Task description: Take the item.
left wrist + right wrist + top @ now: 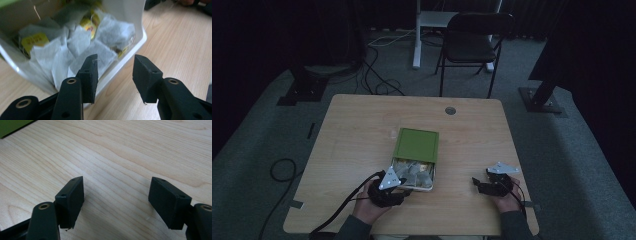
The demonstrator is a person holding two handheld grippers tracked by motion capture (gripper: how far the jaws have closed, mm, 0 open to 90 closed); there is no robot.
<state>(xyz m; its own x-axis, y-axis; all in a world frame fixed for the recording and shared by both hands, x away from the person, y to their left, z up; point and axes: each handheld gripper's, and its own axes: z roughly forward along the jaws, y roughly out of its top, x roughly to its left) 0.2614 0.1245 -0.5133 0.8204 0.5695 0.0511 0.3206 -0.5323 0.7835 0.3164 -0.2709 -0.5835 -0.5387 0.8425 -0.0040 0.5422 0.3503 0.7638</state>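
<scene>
Lower centre, the left claw (115, 75), jaws apart and empty, straddles the box (125, 56) rim; better to pinch one teabag (100, 56) corner. Right claw (116, 202) rests apart.

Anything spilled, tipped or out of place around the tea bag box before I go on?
Nothing spilled. The white box sits flat with its green lid open behind it. The tea bags lie jumbled inside, none on the table. The left gripper straddles the box's rim.
</scene>
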